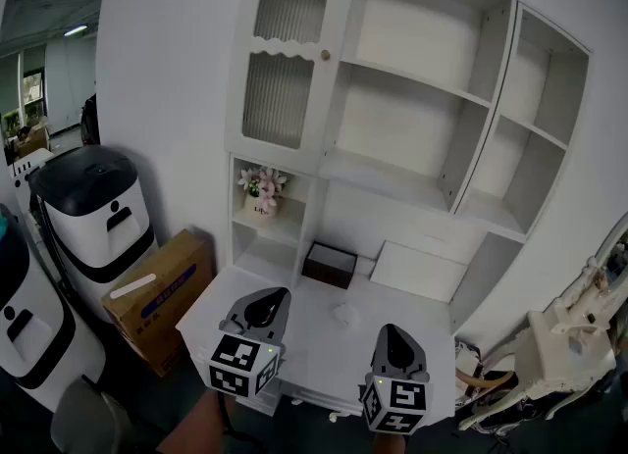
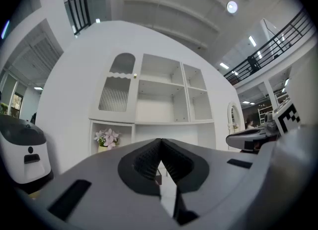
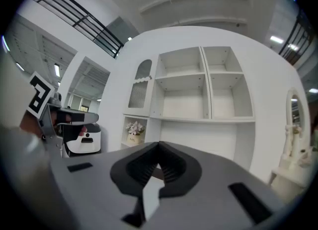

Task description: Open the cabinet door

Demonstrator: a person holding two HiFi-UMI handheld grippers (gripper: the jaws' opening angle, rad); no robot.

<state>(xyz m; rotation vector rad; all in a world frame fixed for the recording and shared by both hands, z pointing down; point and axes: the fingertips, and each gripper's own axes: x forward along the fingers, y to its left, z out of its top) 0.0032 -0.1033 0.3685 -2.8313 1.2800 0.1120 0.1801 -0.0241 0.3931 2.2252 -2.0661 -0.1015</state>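
Left gripper (image 1: 267,303) and right gripper (image 1: 394,341) hover near, fingers closed on nothing; the cabinet door (image 1: 285,60) far ahead is shut, not yet touched.

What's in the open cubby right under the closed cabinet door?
A pot of pink flowers stands in the cubby. Behind the ribbed cabinet door above, nothing can be made out.

No word or number can be read with certainty. The flower pot (image 1: 261,209) on the cabinet's lower shelf carries a short dark inscription, too small to make out. The cardboard box (image 1: 157,297) on the floor bears blue print and a white label, both illegible. The cubes on the left hand-held gripper (image 1: 275,297) and right hand-held gripper (image 1: 392,332) show only black-and-white square markers.
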